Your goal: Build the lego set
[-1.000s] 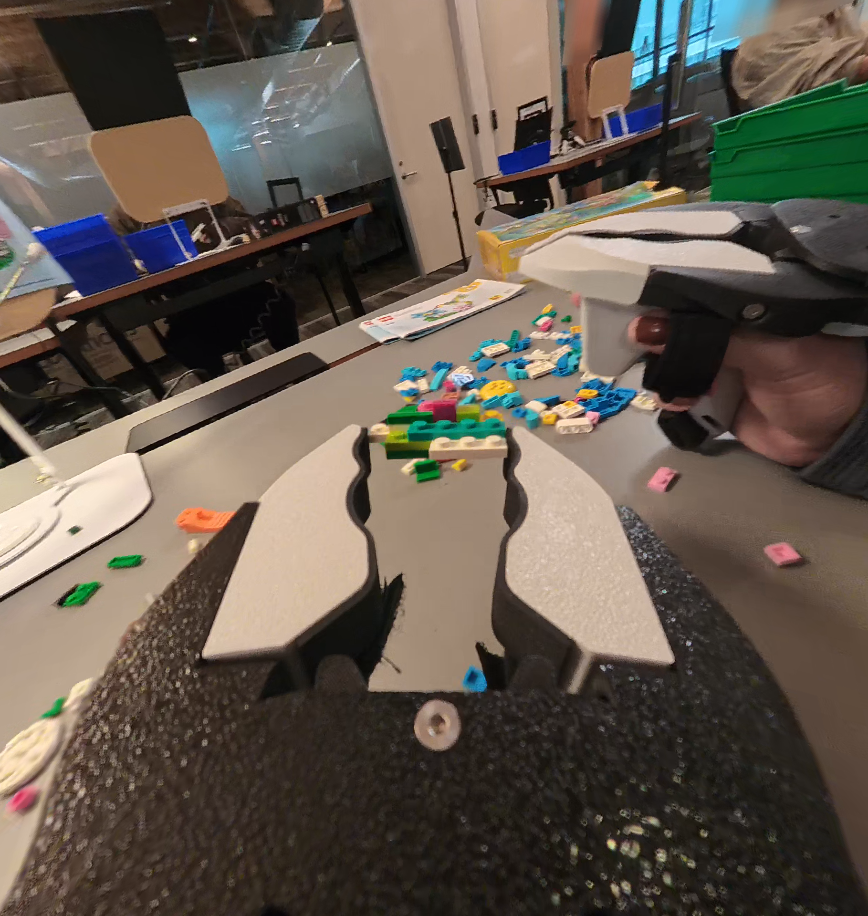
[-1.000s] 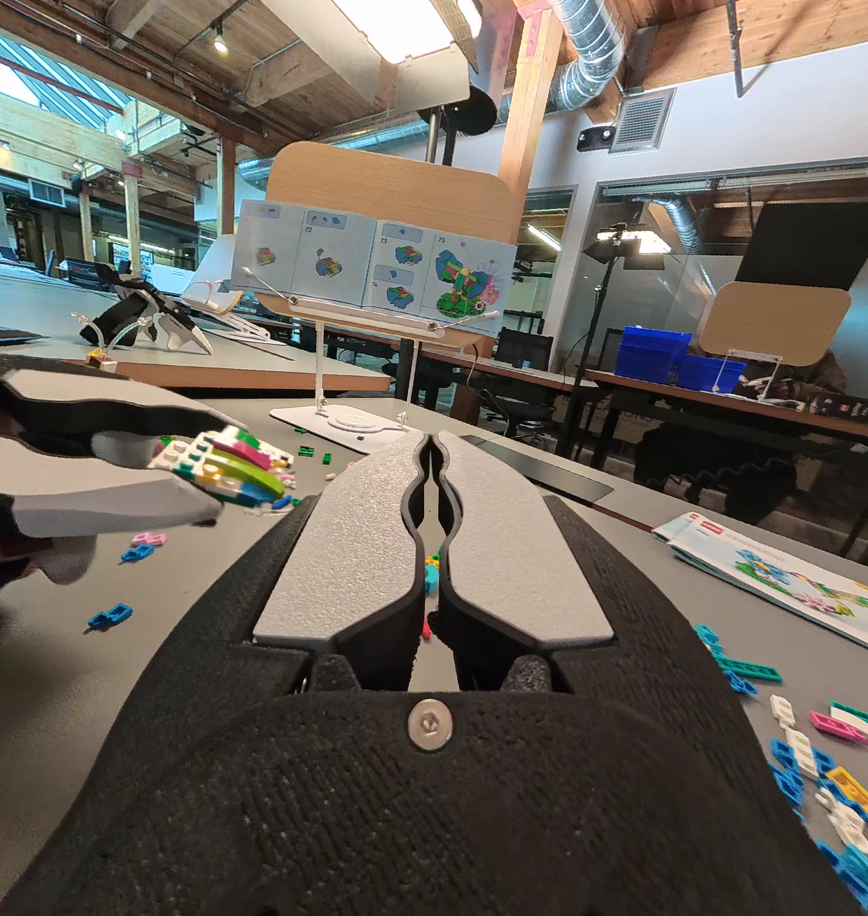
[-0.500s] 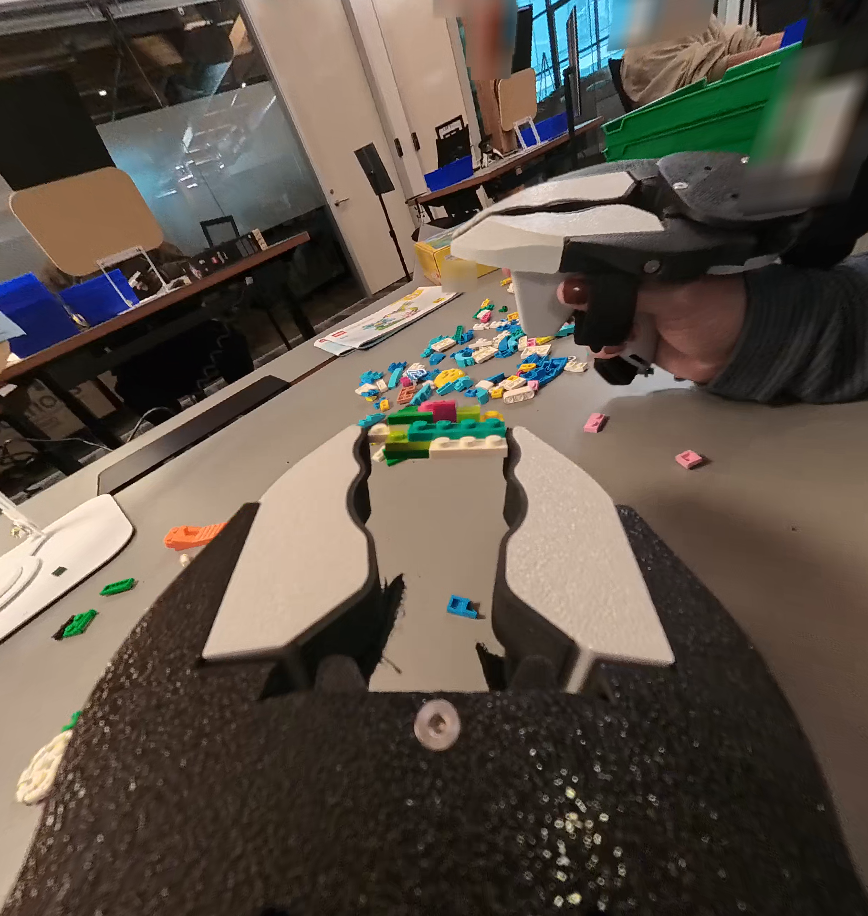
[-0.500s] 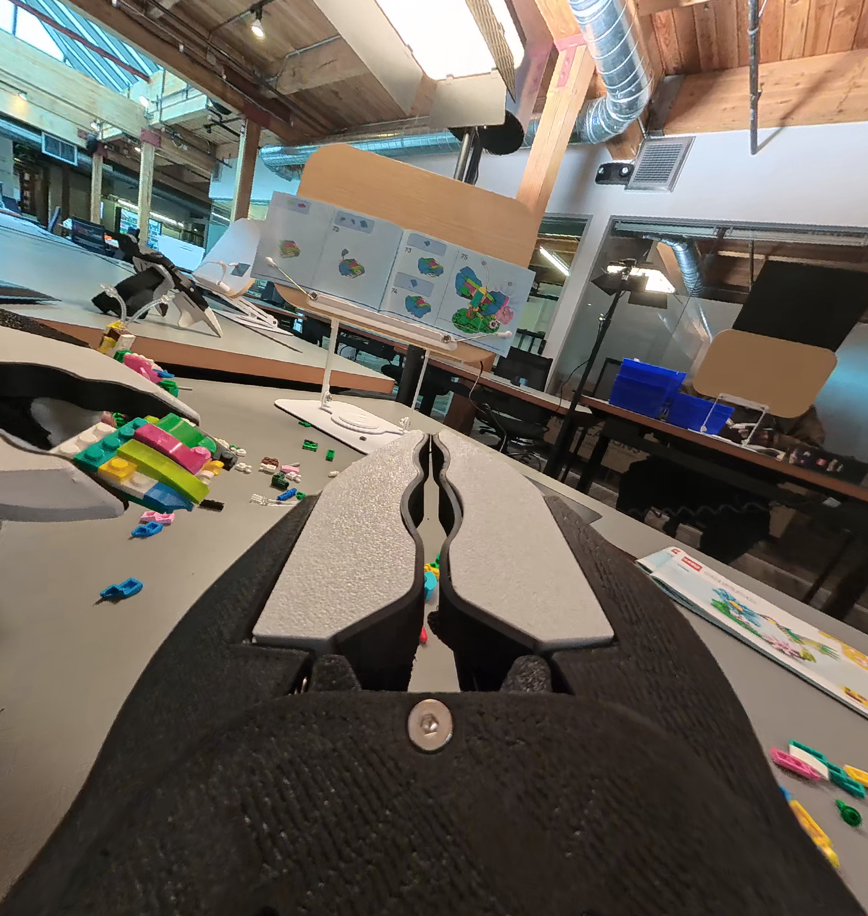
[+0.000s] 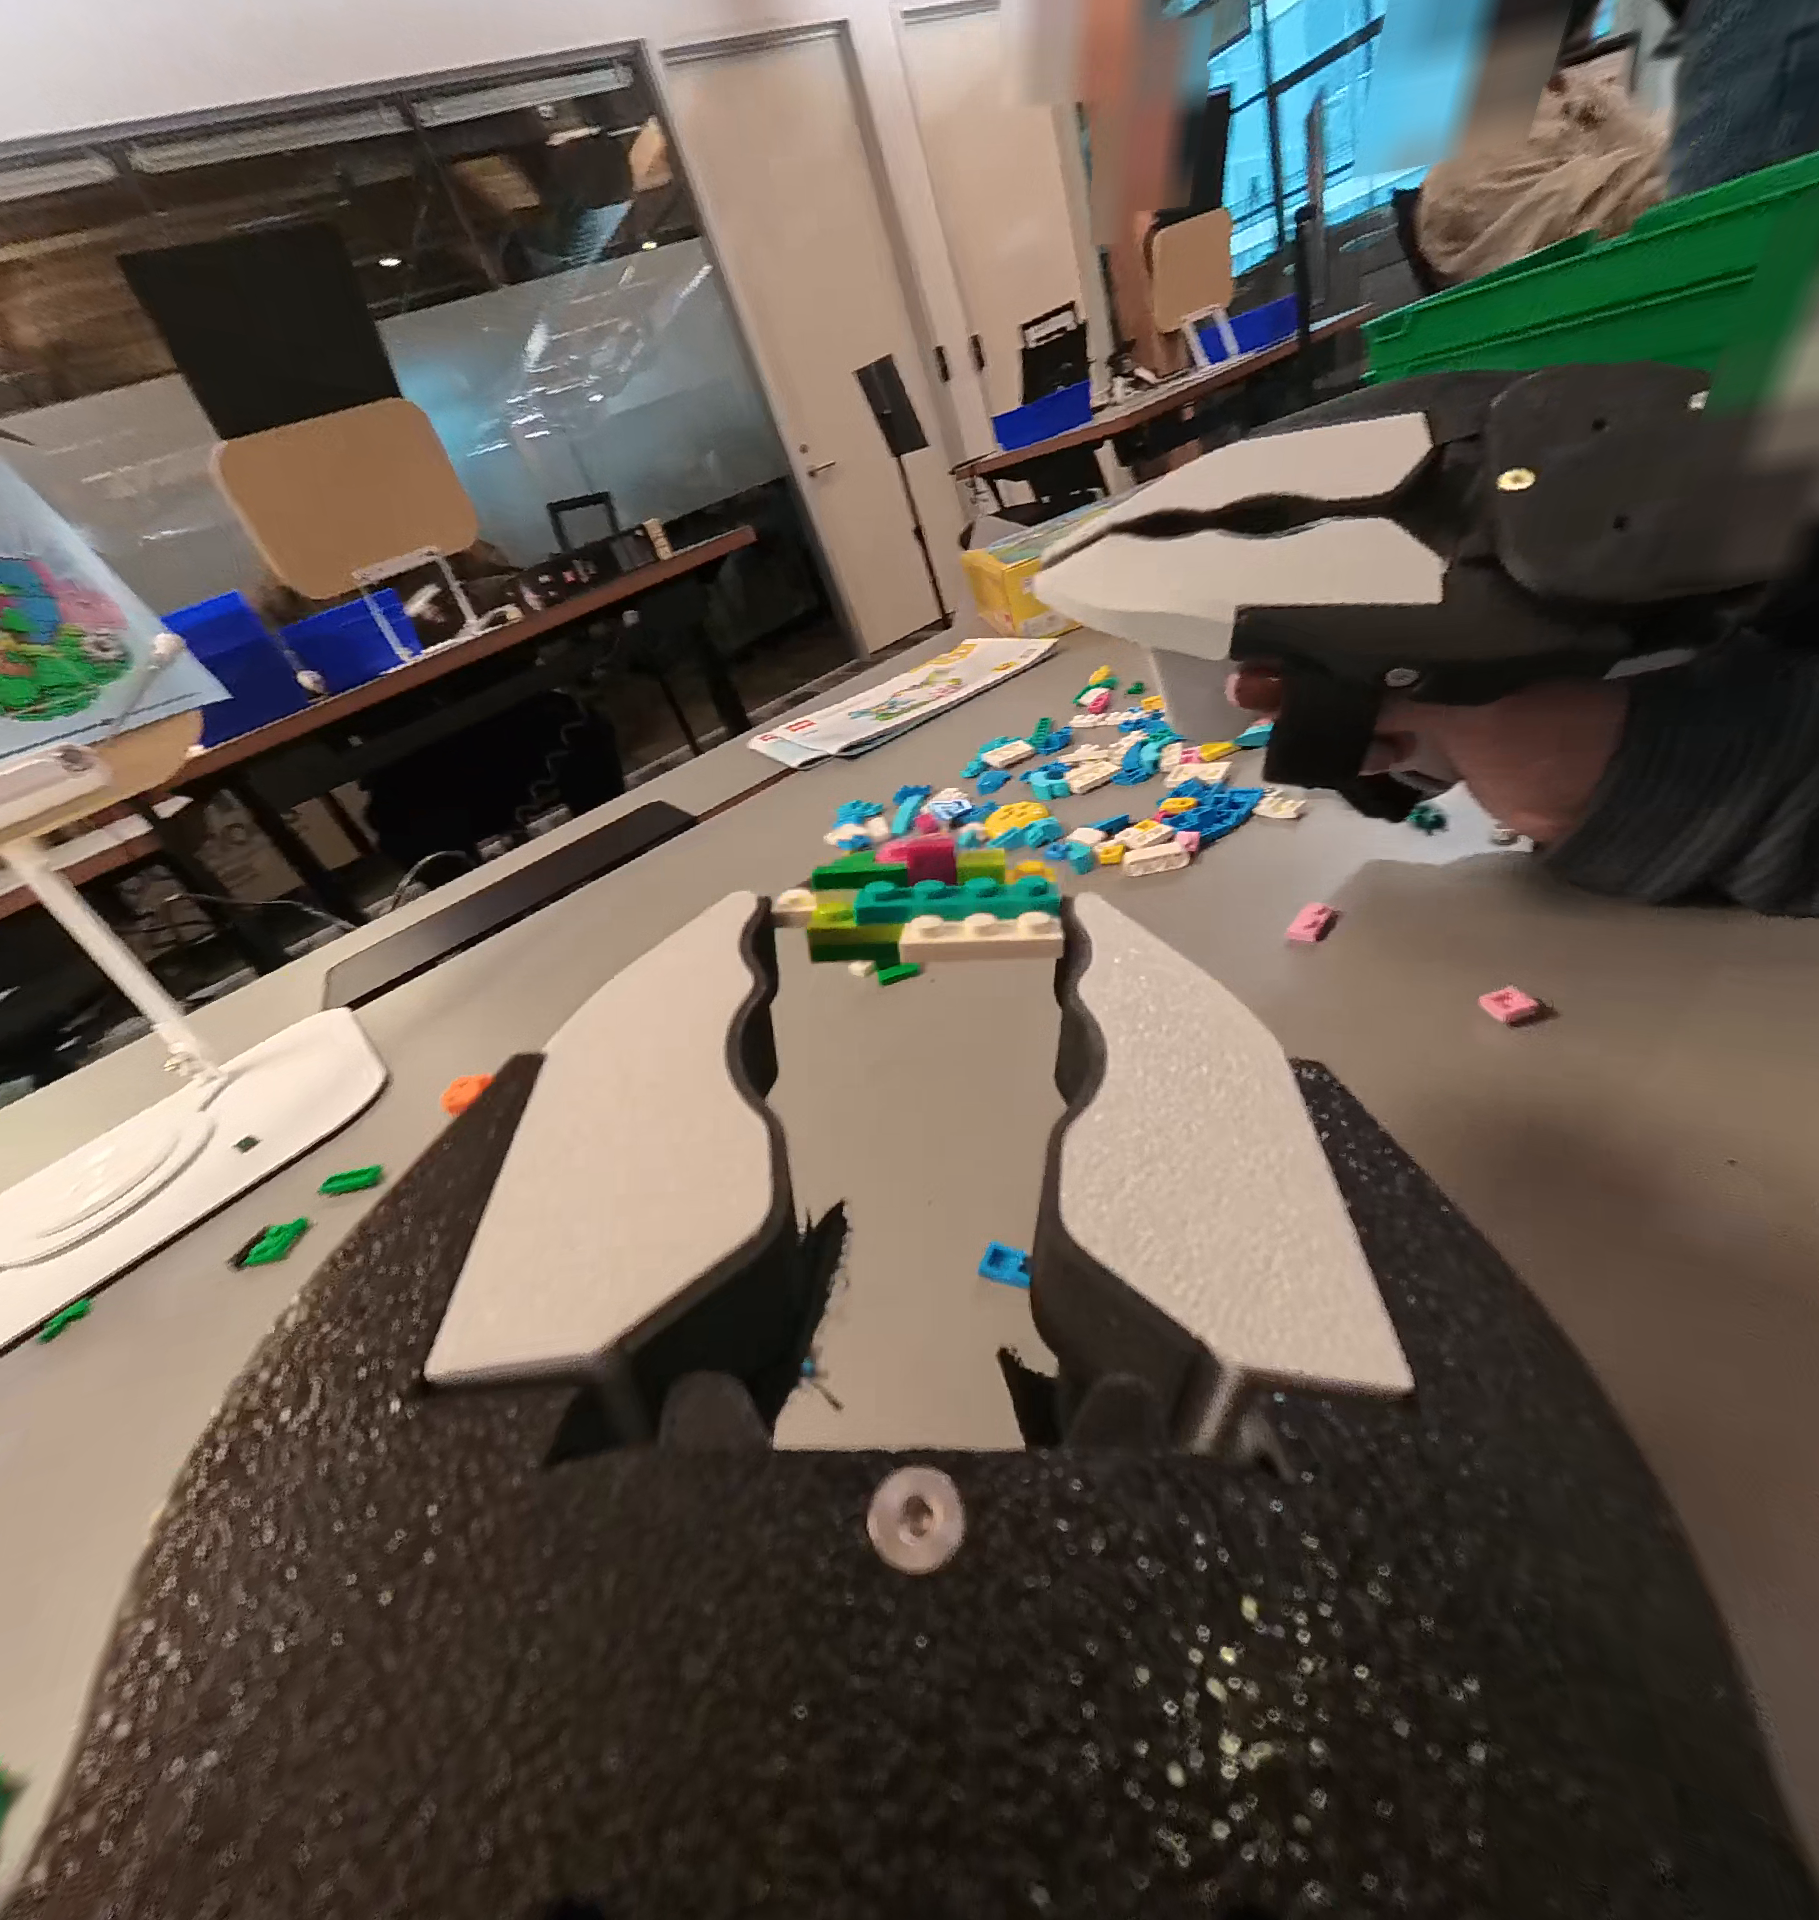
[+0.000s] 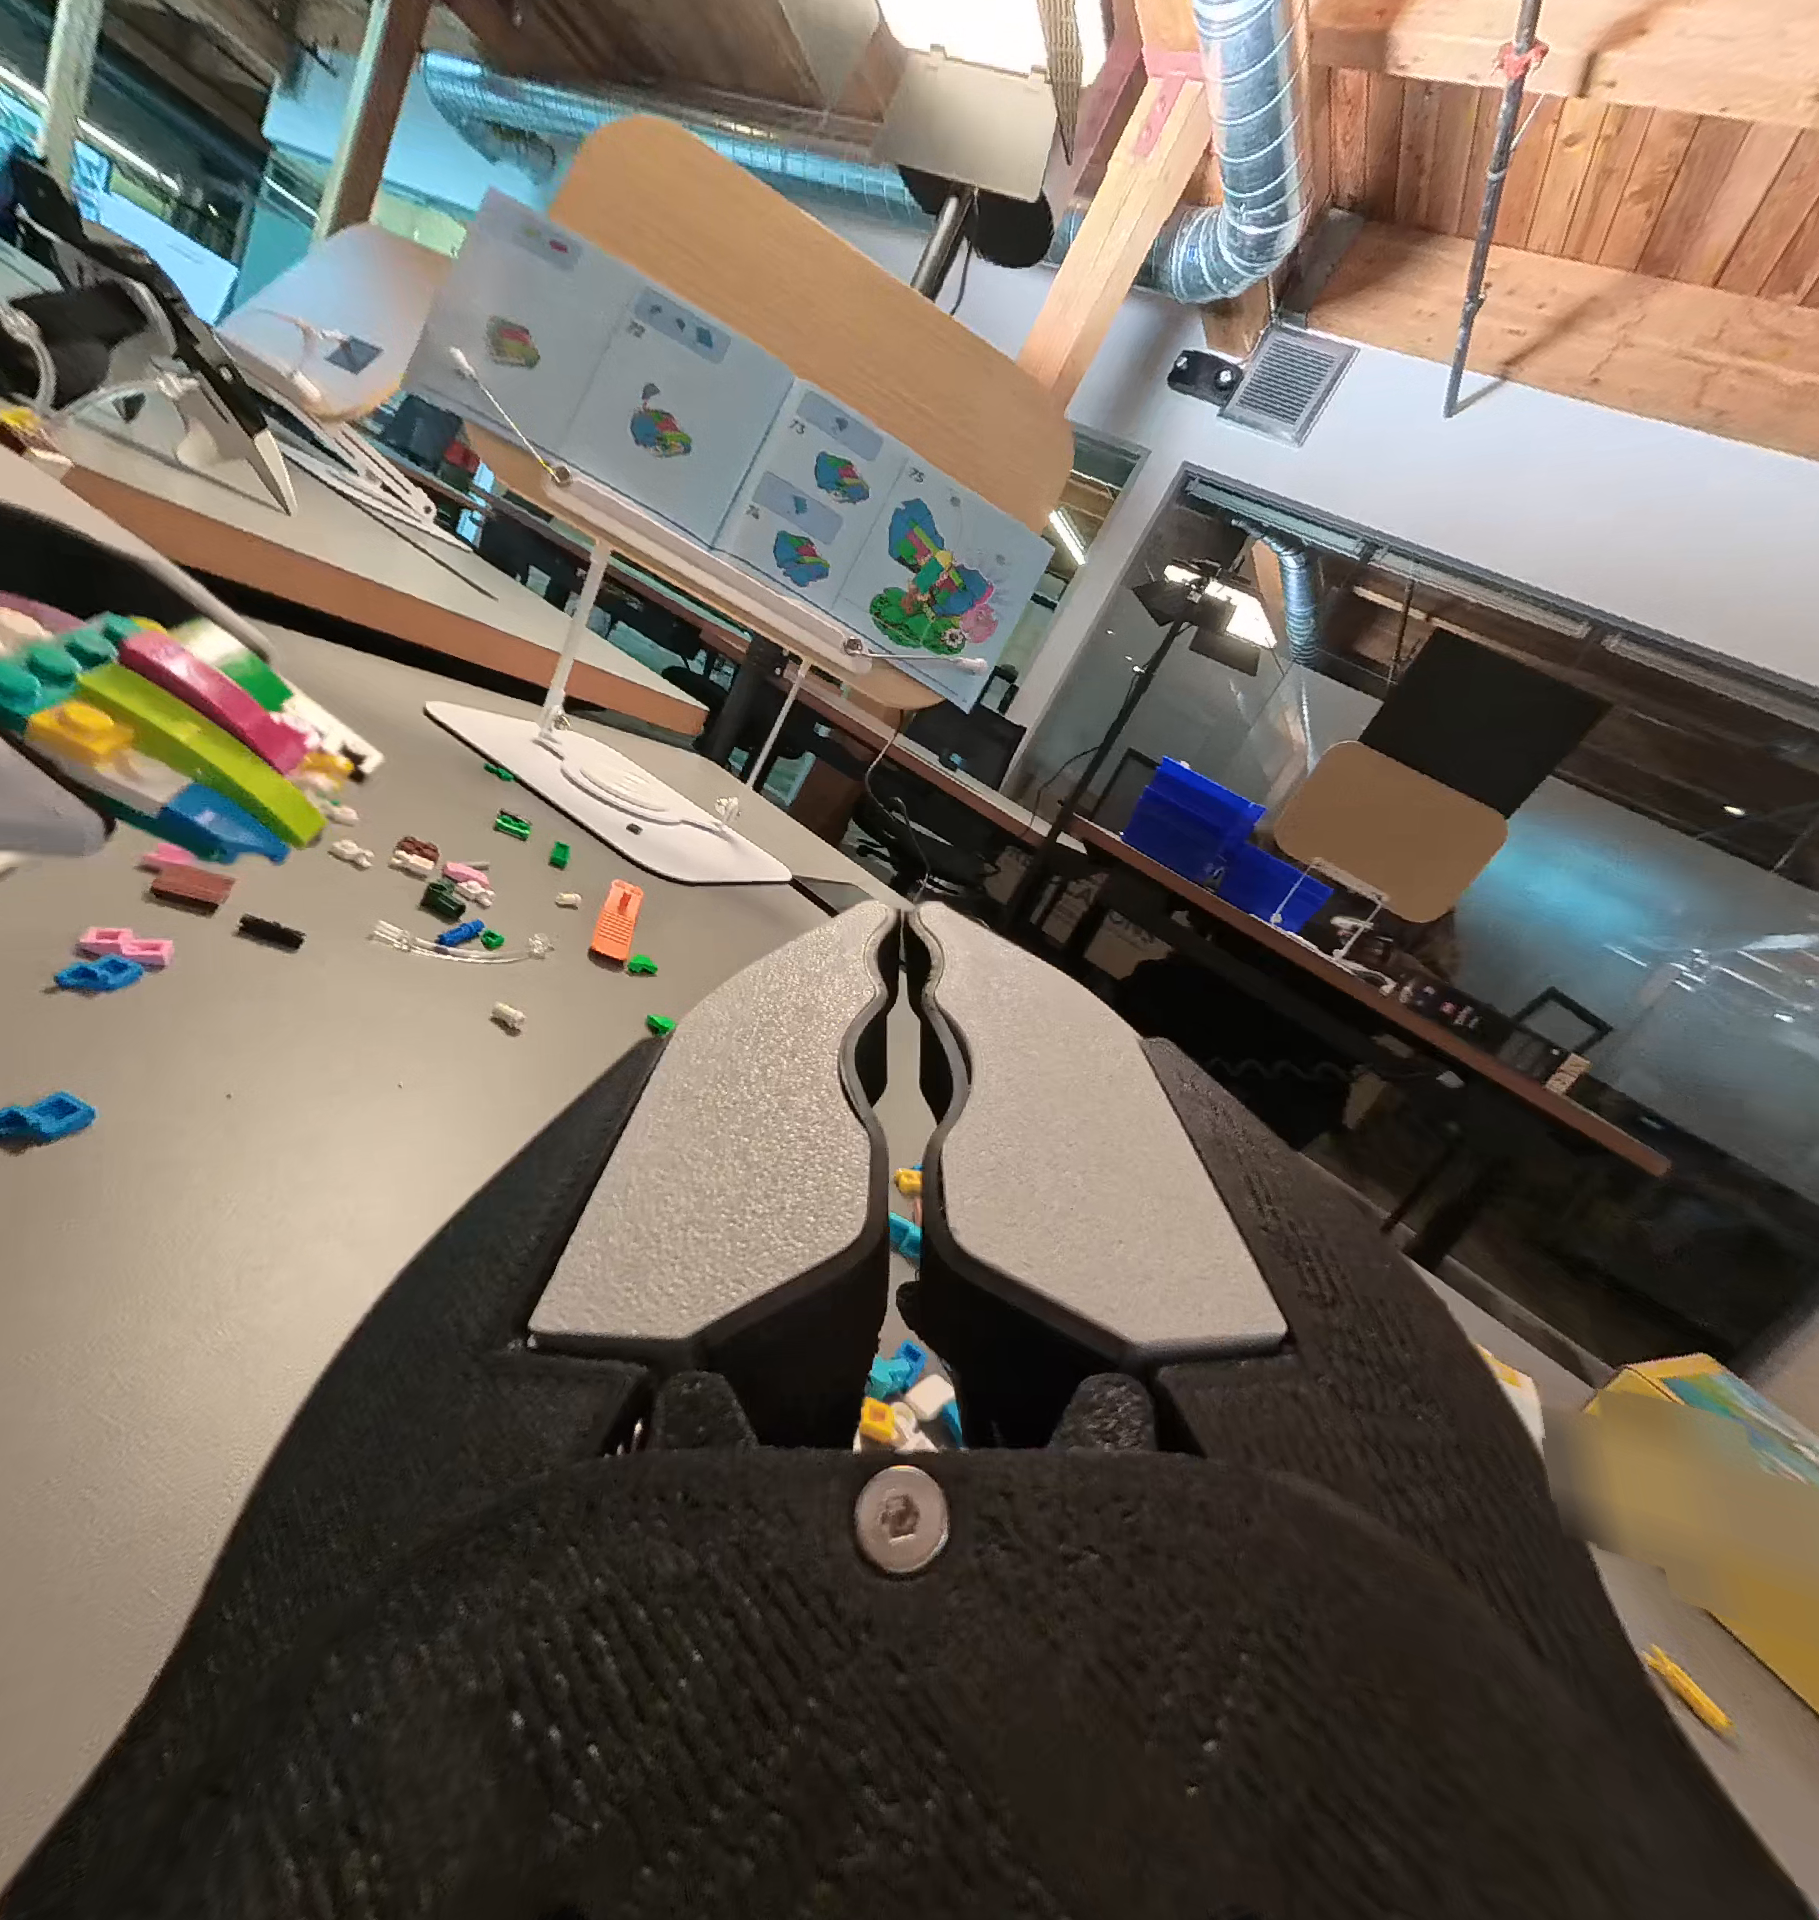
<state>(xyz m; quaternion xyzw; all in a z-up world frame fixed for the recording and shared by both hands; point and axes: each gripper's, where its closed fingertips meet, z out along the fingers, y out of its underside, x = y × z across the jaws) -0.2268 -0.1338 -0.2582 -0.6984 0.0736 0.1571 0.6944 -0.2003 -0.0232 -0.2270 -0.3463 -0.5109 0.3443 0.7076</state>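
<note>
My left gripper [image 5: 920,920] is shut on a partly built lego model [image 5: 931,904] of teal, white, green and magenta bricks and holds it above the grey table. The same model [image 6: 146,727] shows at the left edge of the right wrist view. My right gripper [image 6: 903,920] is shut with nothing between its fingertips. It appears in the left wrist view [image 5: 1076,582], raised at the right above the pile of loose bricks [image 5: 1081,779], held by a hand.
An instruction booklet on a white stand [image 6: 739,488] stands at the table's far left. Small loose pieces [image 6: 437,894] lie scattered near it. A second booklet [image 5: 905,701], a yellow box [image 5: 998,592] and green bins [image 5: 1601,301] lie beyond the pile. My right fingertips sit around 12 centimeters from my left ones.
My right gripper has risen and tilted upward, turning right. My left gripper has kept hold of the model, which now appears closer to the right gripper's camera.
</note>
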